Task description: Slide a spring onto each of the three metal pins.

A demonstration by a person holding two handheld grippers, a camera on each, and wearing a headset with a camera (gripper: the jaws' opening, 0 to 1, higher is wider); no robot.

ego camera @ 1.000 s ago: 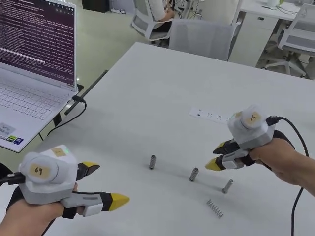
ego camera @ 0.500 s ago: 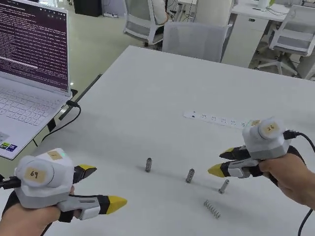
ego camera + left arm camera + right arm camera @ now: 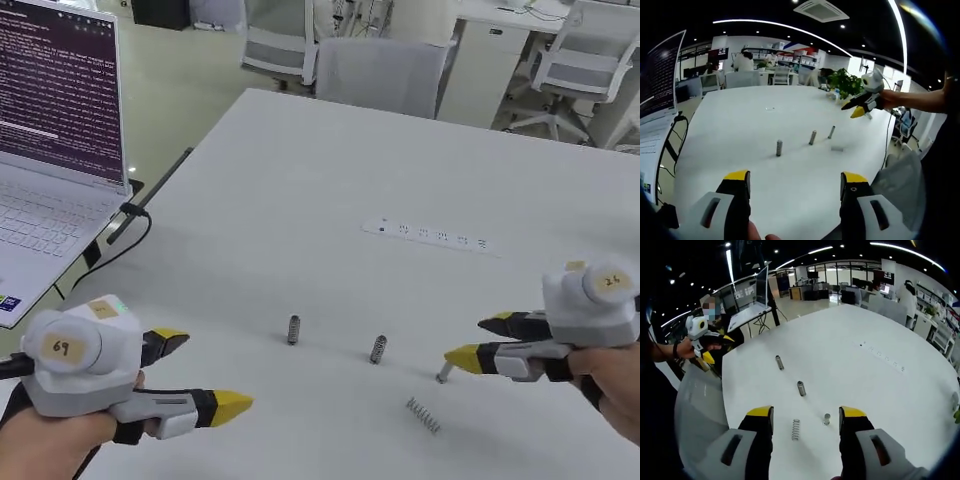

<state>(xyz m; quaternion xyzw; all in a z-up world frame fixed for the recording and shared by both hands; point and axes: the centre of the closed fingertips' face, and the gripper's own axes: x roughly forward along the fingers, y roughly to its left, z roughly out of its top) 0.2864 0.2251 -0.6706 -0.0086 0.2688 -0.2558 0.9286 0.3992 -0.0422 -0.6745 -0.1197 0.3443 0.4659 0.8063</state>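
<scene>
Both pairs of jaws stand apart and empty. The right gripper (image 3: 478, 340) hovers just beside the bare pin (image 3: 443, 373), while the left gripper (image 3: 208, 370) waits well apart. The loose spring (image 3: 423, 415) lies on the table (image 3: 330, 200) near that pin. The left pin (image 3: 293, 329) and middle pin (image 3: 378, 348) already carry springs, so the last one looks to be in hand. The next move likely calls for lowering the right gripper and pinching the spring.

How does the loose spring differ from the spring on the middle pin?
The loose spring lies flat on the table, on no pin; the spring on the middle pin stands upright. The loose spring looks longer than the spring on the middle pin. Both are metal coils.
</scene>
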